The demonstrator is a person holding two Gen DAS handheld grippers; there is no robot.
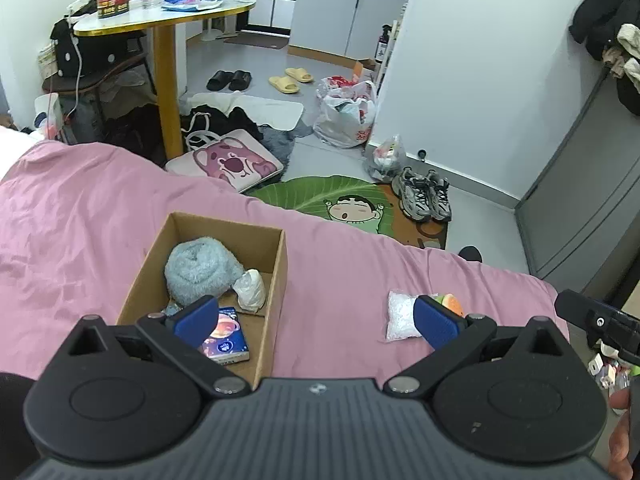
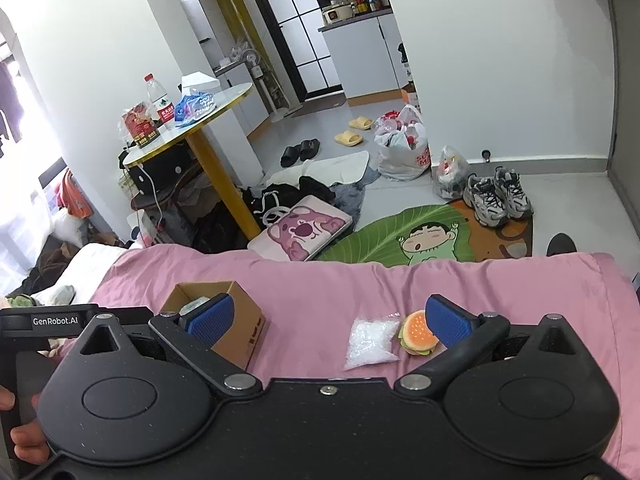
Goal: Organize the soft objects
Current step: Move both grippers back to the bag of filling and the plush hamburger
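Note:
An open cardboard box (image 1: 276, 280) sits on the pink bedspread (image 1: 80, 216). It holds a rolled light-blue fluffy towel (image 1: 200, 268), a white crumpled bundle (image 1: 250, 290) and a blue tissue pack (image 1: 228, 340). To its right lie a clear bag of white pellets (image 1: 400, 316) and a burger plush (image 1: 450, 304). My left gripper (image 1: 316, 322) is open and empty above the box's near right corner. In the right wrist view my right gripper (image 2: 324, 320) is open and empty, with the box (image 2: 240, 332), the pellet bag (image 2: 370, 342) and the burger plush (image 2: 418, 332) between its fingers.
The bed edge drops to a floor with a green cartoon rug (image 1: 340, 200), sneakers (image 1: 424, 196), a pink bear bag (image 1: 228, 164), plastic bags (image 1: 348, 112) and slippers. A round yellow-legged table (image 1: 168, 16) stands at the left. The right gripper's body (image 1: 600, 324) shows at the right edge.

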